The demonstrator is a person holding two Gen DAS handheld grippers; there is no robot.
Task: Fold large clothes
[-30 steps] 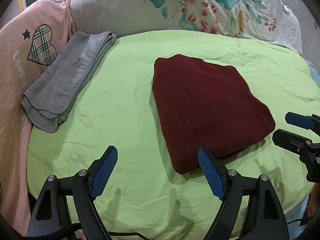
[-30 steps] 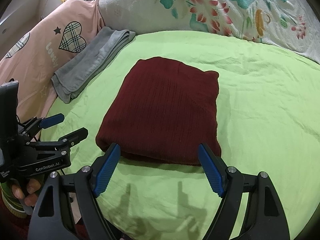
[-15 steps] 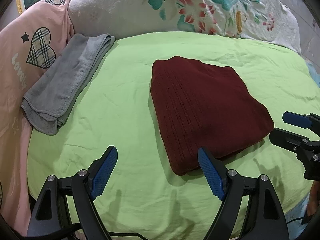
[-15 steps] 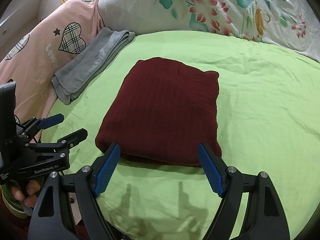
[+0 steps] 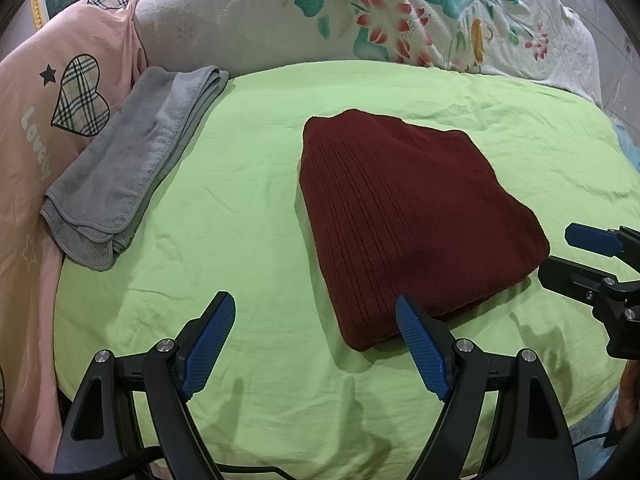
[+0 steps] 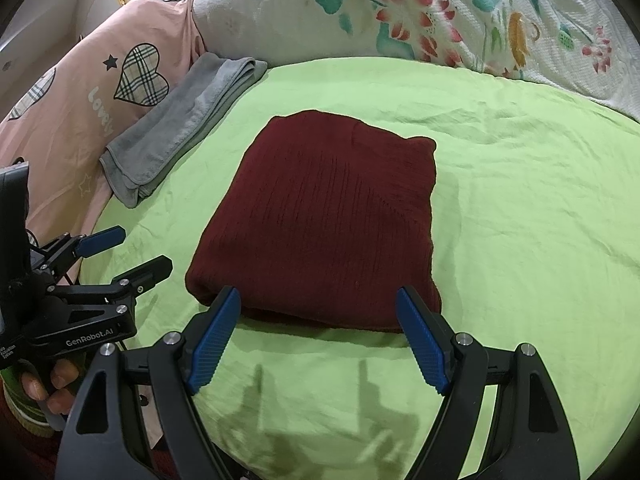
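A dark red knitted garment (image 5: 412,220) is seen folded into a compact rectangle and laid flat near the middle of a bed covered by a light green sheet (image 5: 248,208). The left tongs (image 5: 316,344) are held above the sheet with the blue-padded fingers spread wide; nothing is gripped between them, and the garment's near corner is seen just beyond the right-hand pad. The right tongs (image 6: 320,336) are likewise spread, poised just short of the garment's near folded edge, with nothing pinched. In the right wrist view the left tongs (image 6: 124,252) are seen at the left edge, and fingers of the hand (image 6: 48,384) holding them are visible below. In the left wrist view the right tongs (image 5: 576,256) appear at the right edge, beside the garment's corner. A folded grey towel (image 5: 128,160) is laid at the far left edge of the sheet, well apart from the garment, against a pink pillow (image 5: 52,120) printed with a plaid heart. A white floral quilt (image 5: 360,20) is bunched along the head of the bed.
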